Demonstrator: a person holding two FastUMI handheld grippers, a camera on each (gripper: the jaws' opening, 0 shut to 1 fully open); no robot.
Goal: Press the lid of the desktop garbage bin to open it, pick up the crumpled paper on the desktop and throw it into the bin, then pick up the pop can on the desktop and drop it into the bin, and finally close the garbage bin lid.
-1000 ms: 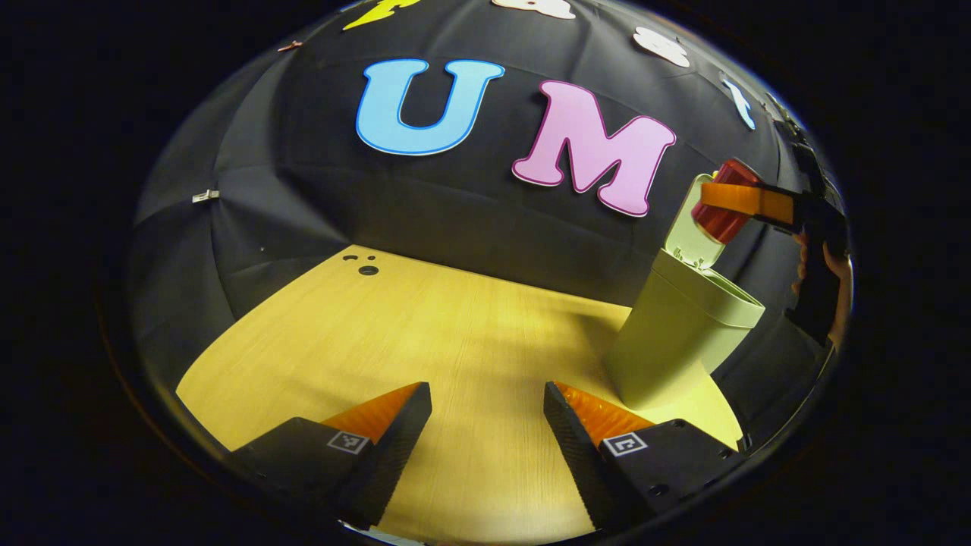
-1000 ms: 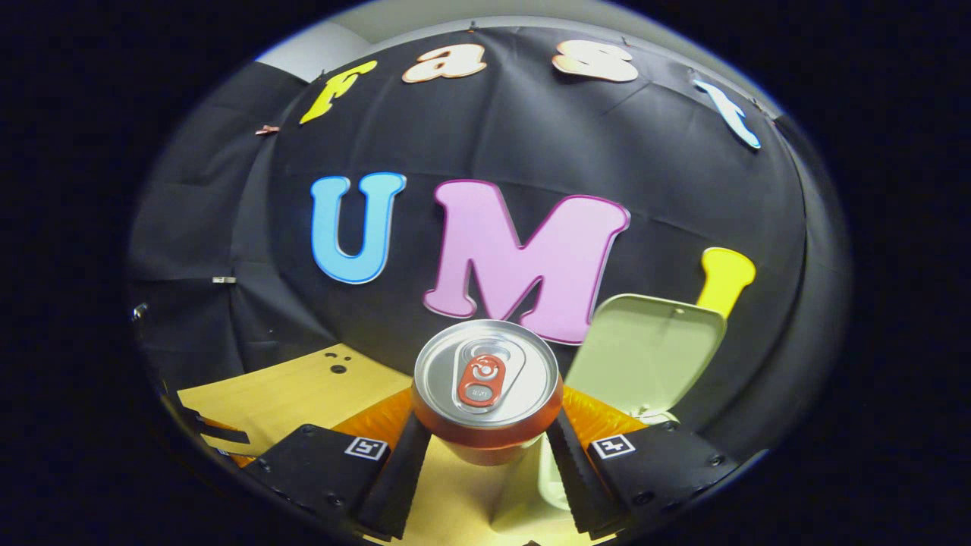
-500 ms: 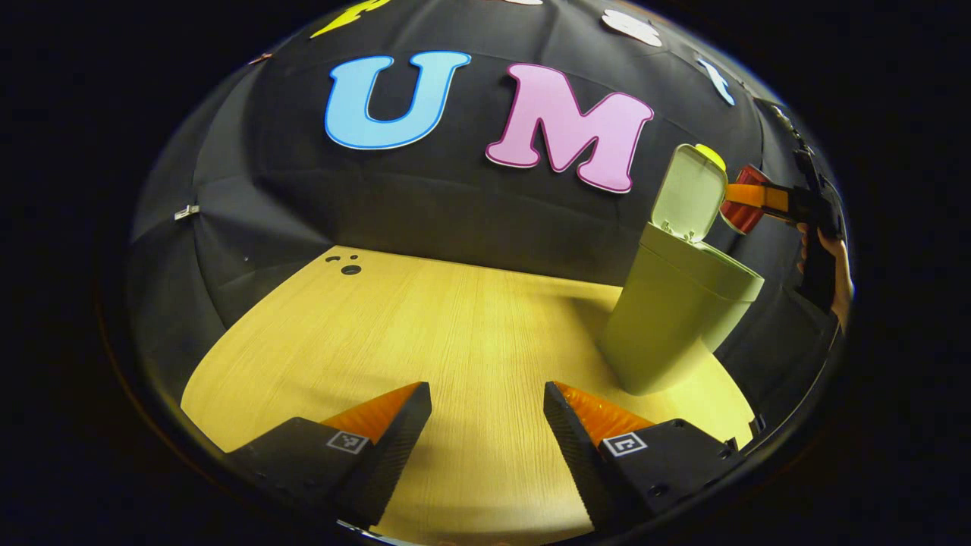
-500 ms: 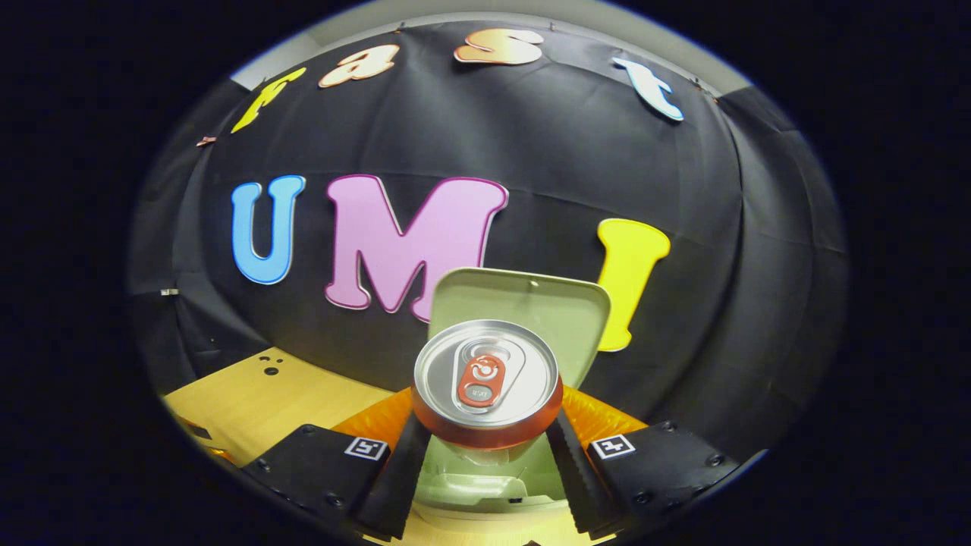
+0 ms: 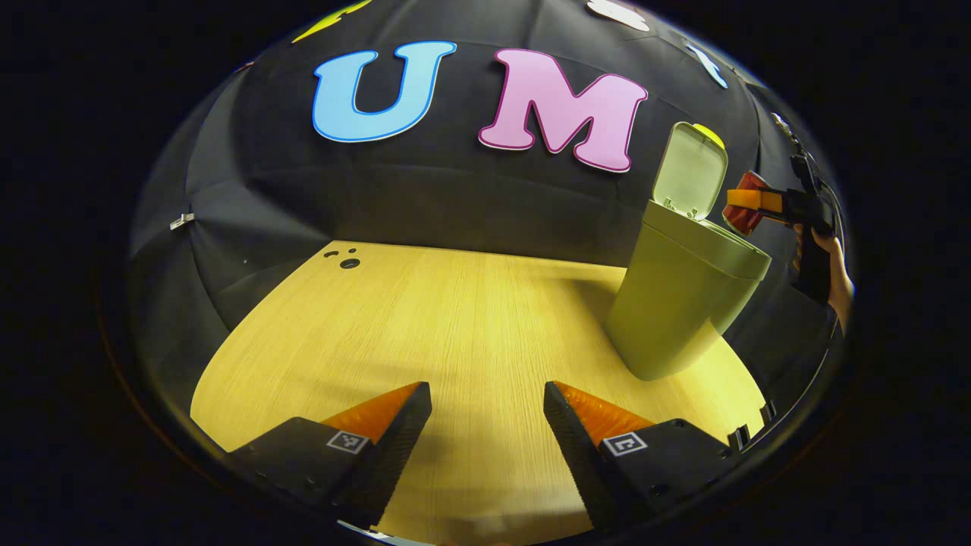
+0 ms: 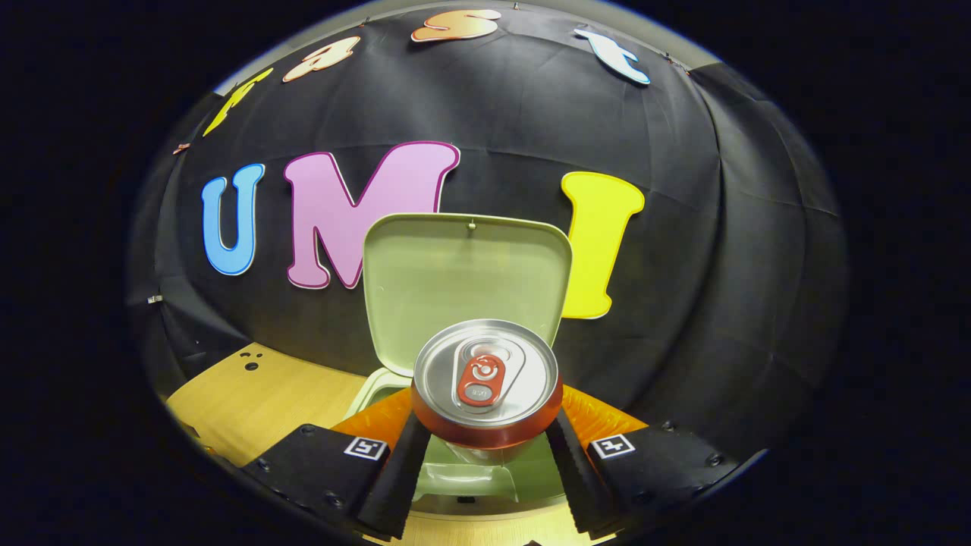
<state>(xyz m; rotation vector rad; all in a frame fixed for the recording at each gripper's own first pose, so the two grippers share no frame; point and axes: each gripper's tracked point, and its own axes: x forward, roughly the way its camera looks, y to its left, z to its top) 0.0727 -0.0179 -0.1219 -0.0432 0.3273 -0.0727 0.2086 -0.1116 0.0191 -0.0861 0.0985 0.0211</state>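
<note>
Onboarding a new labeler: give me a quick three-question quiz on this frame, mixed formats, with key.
1. True or false: the bin lid is shut.
2. The right hand-held gripper holds: A) crumpled paper B) a can C) nothing
3. Fill in: the left hand-held gripper is ____, above the table.

Key: 1 false, the lid stands upright; 2 B, both fingers press the can's sides, over the bin's mouth; 3 open.
</note>
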